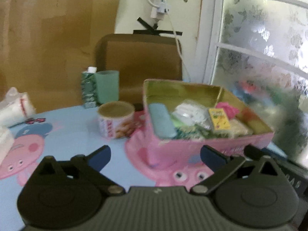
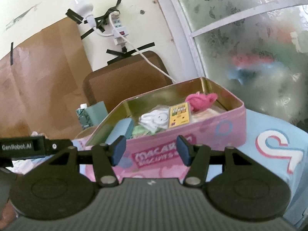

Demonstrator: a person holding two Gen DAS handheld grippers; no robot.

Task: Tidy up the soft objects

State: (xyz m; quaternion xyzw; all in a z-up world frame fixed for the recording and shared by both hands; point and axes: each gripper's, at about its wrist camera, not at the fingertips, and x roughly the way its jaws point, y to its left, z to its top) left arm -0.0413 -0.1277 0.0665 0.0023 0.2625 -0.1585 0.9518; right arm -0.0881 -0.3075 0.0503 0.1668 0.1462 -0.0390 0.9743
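A pink tin box (image 1: 192,148) (image 2: 221,132) stands open on the blue cartoon tablecloth (image 1: 73,134). Inside lie a grey-blue pad (image 1: 161,121) (image 2: 123,129), a white bagged item (image 1: 190,113) (image 2: 154,119), a yellow card packet (image 1: 219,121) (image 2: 179,117), a pink cloth (image 1: 227,109) (image 2: 200,100) and green pieces. My left gripper (image 1: 156,157) stands wide open in front of the box's near corner, nothing between its fingers. My right gripper (image 2: 150,152) is partly open in front of the box's long side, holding nothing.
A round printed tin (image 1: 115,123) stands left of the box, with a green cup (image 1: 107,86) and a patterned carton (image 1: 88,88) behind it. White plastic bags (image 1: 15,104) lie at the far left. A brown chair back (image 1: 140,57) and a frosted window (image 1: 259,48) are behind.
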